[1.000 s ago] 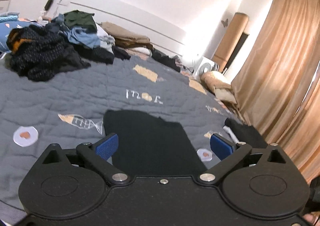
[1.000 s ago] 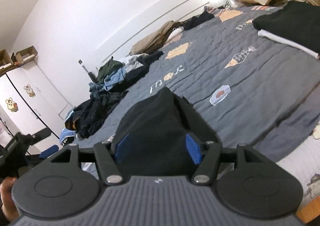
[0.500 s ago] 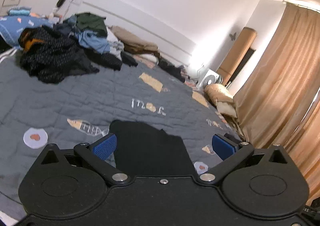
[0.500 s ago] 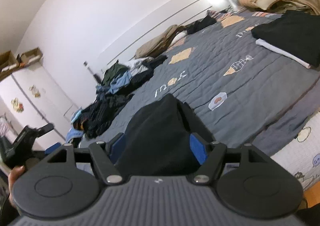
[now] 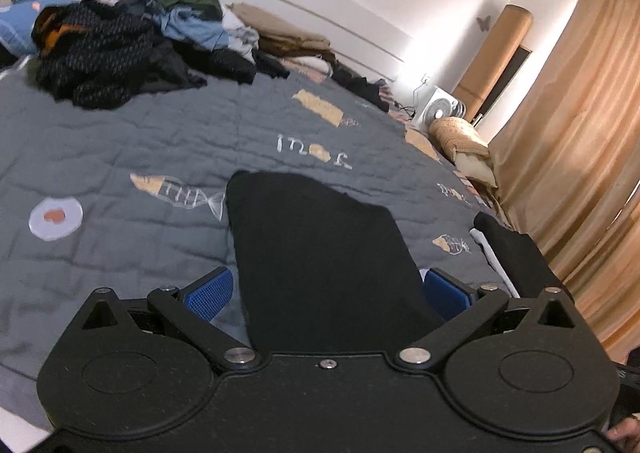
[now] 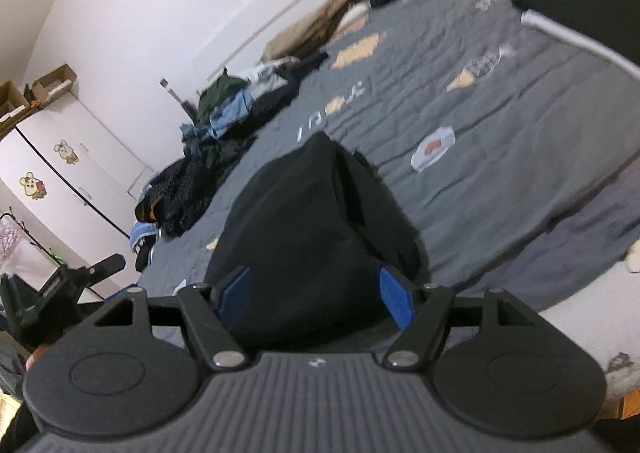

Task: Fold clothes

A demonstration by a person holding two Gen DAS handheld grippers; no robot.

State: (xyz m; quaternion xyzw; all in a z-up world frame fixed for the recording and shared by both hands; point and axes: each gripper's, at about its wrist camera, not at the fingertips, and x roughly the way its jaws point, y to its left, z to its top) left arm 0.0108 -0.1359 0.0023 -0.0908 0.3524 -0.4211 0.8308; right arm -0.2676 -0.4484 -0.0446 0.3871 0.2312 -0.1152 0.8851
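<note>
black garment (image 5: 320, 253), folded, lying on quilt (image 5: 120, 141)

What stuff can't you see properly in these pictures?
- Black garment: its near end is hidden behind the left gripper body in the left wrist view.
- Right wrist view: blurred, so the clothes pile can't be sorted.
- Folded dark stack: cut off by the frame edge.
</note>
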